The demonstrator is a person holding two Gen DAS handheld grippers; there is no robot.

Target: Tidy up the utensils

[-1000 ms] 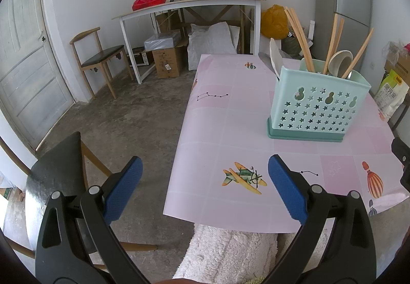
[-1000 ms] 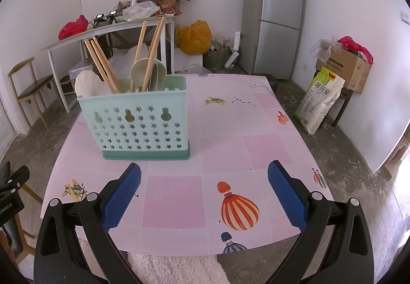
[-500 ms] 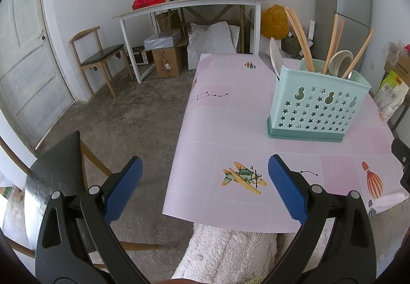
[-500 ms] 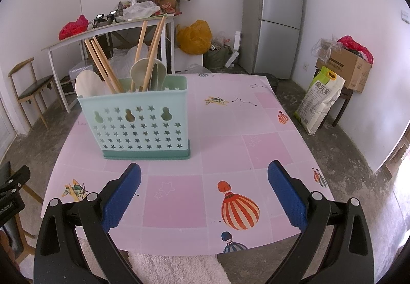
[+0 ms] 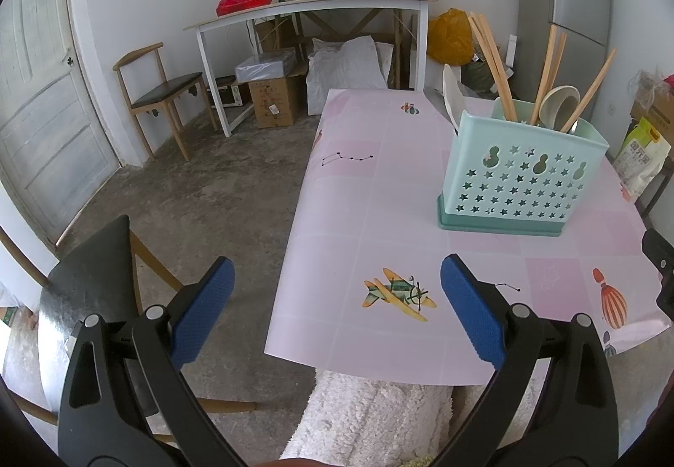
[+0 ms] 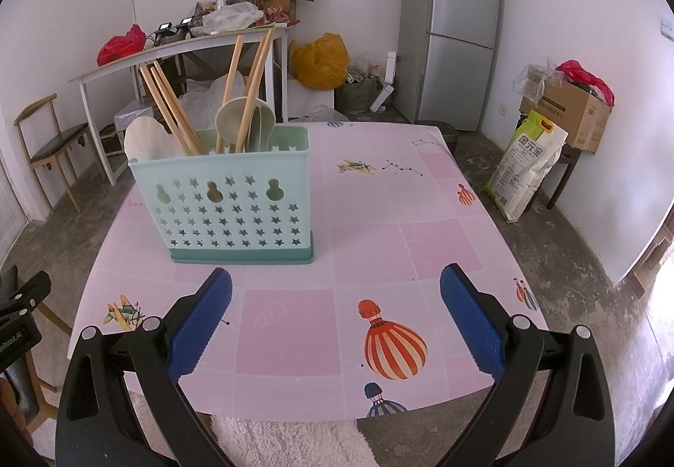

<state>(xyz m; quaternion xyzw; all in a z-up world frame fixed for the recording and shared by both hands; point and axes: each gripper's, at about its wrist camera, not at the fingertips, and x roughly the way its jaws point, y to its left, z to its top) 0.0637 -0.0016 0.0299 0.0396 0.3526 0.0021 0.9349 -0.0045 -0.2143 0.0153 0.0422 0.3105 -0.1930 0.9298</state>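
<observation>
A mint-green utensil holder (image 6: 223, 206) with star cut-outs stands on the pink table (image 6: 421, 206); in the left wrist view the holder (image 5: 522, 176) sits at the right. Wooden chopsticks (image 6: 172, 113) and pale spoons (image 6: 145, 140) stick up out of it. My right gripper (image 6: 336, 311) hangs open over the table's near edge, in front of the holder, with nothing between its blue pads. My left gripper (image 5: 337, 298) is open too, straddling the table's left near corner, empty. The chopsticks (image 5: 493, 62) lean left in that view.
A dark chair (image 5: 84, 298) stands by the table's left near corner. A white fluffy cushion (image 6: 290, 441) lies below the near edge. Behind are a cluttered white desk (image 5: 316, 8), a wooden chair (image 5: 160, 88), a fridge (image 6: 455, 29) and boxes and bags (image 6: 564, 113) at the right.
</observation>
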